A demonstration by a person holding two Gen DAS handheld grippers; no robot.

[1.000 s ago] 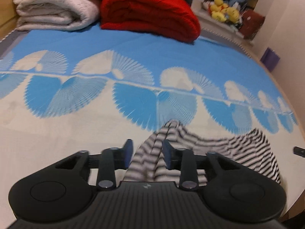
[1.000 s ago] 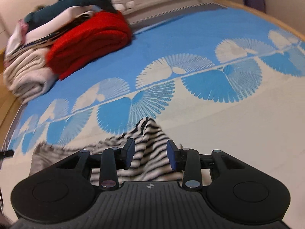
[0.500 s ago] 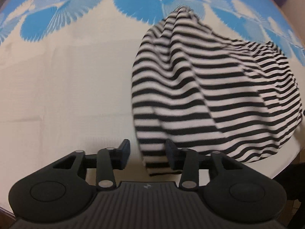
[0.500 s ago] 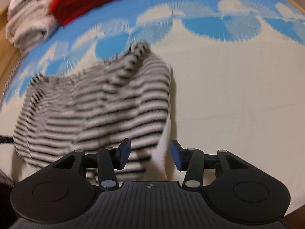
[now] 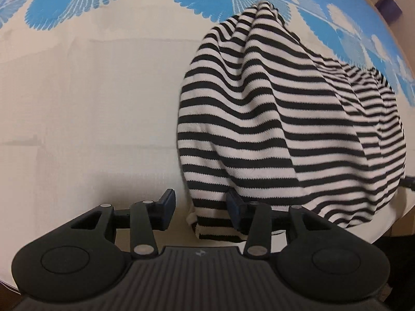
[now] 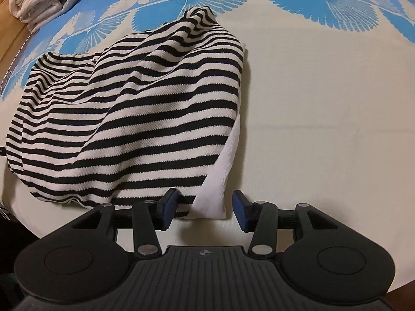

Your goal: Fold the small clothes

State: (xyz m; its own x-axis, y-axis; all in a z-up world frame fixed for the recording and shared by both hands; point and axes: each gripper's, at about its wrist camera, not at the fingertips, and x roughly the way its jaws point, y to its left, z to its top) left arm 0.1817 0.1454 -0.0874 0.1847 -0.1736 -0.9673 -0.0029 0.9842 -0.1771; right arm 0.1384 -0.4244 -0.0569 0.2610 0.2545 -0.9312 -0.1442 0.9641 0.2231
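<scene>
- Bed (image 5: pixel 77 119): covered with a cream spread bearing a band of blue fan shapes along the far side. It carries the whole job. A folded pale blanket (image 6: pixel 44 2) sits at the far left corner in the right wrist view, well apart from the work.
- Striped garment (image 5: pixel 272 119): black-and-white knit, lying on the cream part of the spread near the bed's near edge. It sits in a rumpled, humped heap with a peak at its far end and deep diagonal creases. No flat panel, no aligned edges and no crease line are evident. Judgement: folding proper has not started; the garment has only been laid down and needs spreading flat first, then the folds.
- Plain white portion (image 6: pixel 218 181): runs down the garment's side and ends at its near corner.
- Left tongs (image 5: pixel 198 211): about half open, the striped near corner lying loose between the jaws; nothing is gripped.
- Right tongs (image 6: pixel 205 213): likewise half open, the white corner between the jaws, pads clear of it.
</scene>
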